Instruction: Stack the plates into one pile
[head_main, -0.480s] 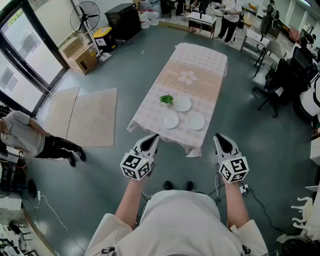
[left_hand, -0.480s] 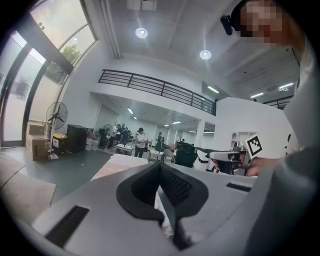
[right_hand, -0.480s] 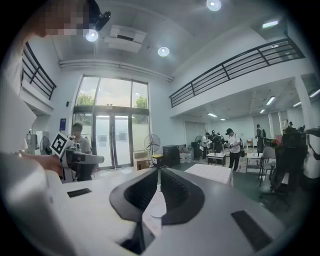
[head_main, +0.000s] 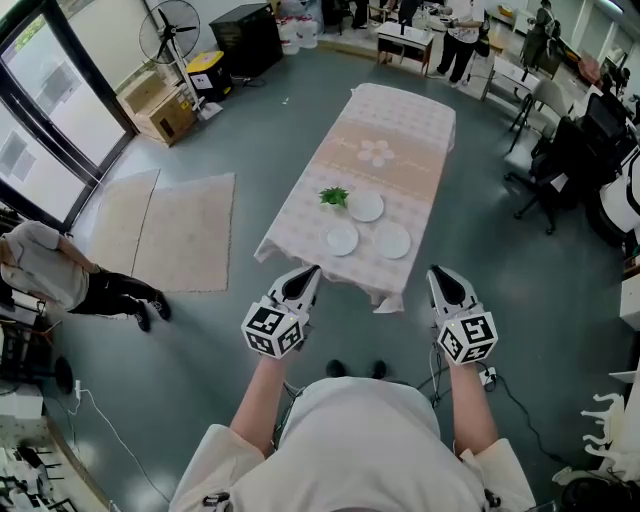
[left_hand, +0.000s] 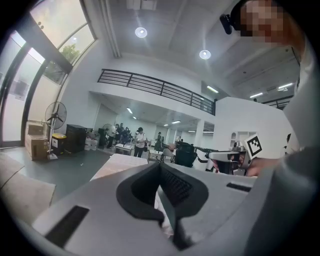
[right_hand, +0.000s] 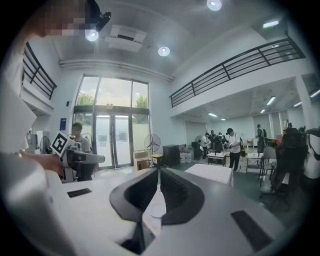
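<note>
Three white plates lie apart on the near end of a long table (head_main: 400, 125) with a pale pink cloth: one at the near left (head_main: 341, 239), one at the near right (head_main: 391, 241), one further back (head_main: 365, 207). My left gripper (head_main: 311, 269) and right gripper (head_main: 432, 270) hover side by side just short of the table's near edge, both shut and holding nothing. In the left gripper view the jaws (left_hand: 160, 165) meet at the tips; the same holds in the right gripper view (right_hand: 158, 170).
A small green plant (head_main: 333, 197) stands next to the far plate. Two rugs (head_main: 165, 230) lie on the floor to the left, with a person crouched at the left edge (head_main: 45, 270). A fan (head_main: 168, 33), boxes and office chairs (head_main: 555, 150) ring the room.
</note>
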